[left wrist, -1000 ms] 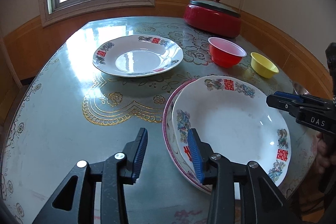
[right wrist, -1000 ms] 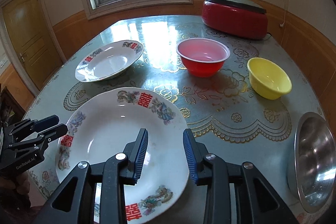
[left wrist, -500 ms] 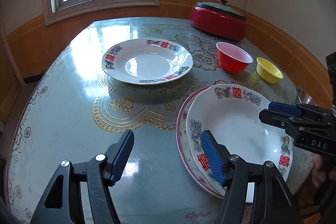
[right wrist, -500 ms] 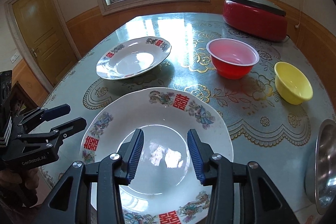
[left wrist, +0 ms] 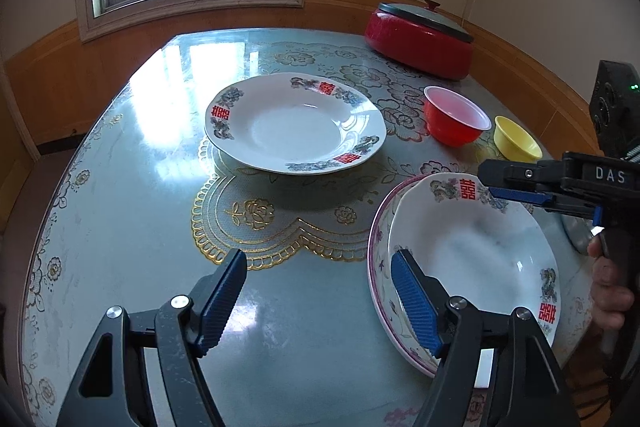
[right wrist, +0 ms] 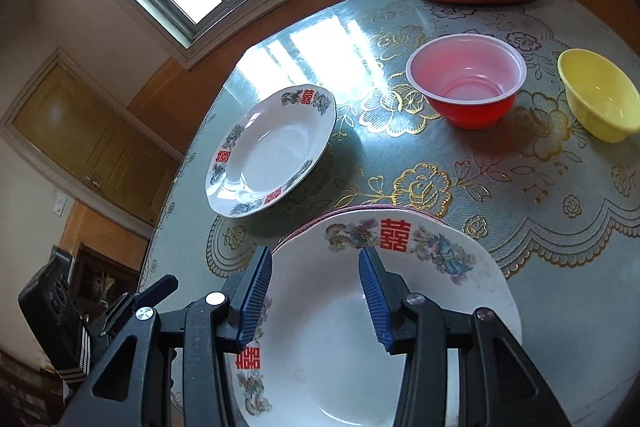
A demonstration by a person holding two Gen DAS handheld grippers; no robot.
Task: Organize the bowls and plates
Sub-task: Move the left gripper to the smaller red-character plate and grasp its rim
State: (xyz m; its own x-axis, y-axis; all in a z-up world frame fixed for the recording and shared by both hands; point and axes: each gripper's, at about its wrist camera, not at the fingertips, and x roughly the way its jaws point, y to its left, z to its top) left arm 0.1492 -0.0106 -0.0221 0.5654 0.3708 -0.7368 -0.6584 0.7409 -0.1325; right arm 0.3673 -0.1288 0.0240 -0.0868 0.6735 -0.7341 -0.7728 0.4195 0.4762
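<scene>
With two plates stacked (left wrist: 472, 259) and both grippers' fingers (left wrist: 222, 297) spread empty, I next fetch the lone plate (left wrist: 294, 123) mid-table.

Black left gripper (left wrist: 316, 303), ribbed blue jaws, seemingly silver screws

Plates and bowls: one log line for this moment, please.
left claw open, empty | right claw open over stacked plates | lone plate unstacked
</scene>
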